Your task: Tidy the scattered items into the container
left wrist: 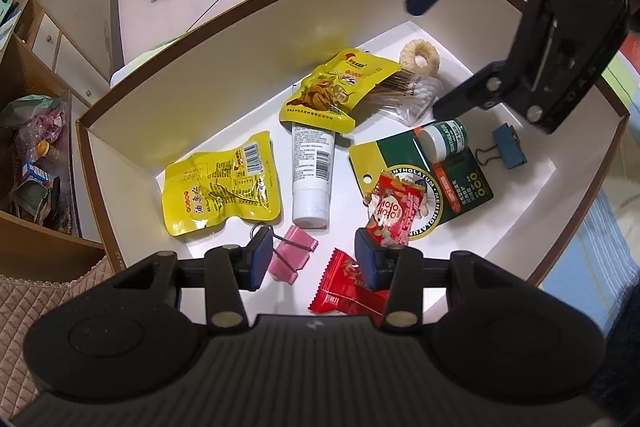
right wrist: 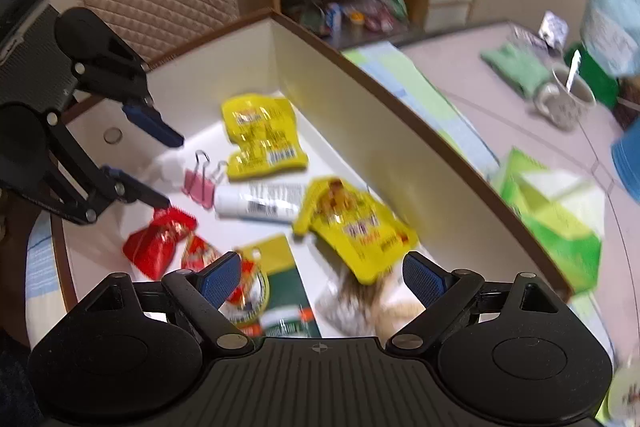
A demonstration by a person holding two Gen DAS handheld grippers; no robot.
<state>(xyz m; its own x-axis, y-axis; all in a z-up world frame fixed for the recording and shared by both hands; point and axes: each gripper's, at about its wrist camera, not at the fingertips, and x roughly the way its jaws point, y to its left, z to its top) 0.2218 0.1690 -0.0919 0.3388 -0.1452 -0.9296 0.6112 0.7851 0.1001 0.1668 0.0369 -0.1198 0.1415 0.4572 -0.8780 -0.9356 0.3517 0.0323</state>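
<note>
From my left wrist view, a pale table [left wrist: 120, 39] carries the white box [left wrist: 224, 39], already holding two yellow snack packs, a tube [left wrist: 312, 175], a pink binder clip [left wrist: 294, 254] and red sweets. My left gripper [left wrist: 316, 259] hangs over them, jaws apart and empty. The right wrist view, blurred, shows my right gripper [right wrist: 322, 281] wide open too, above the box. I'd lift both clear slowly, then scan the table for strays.
</note>
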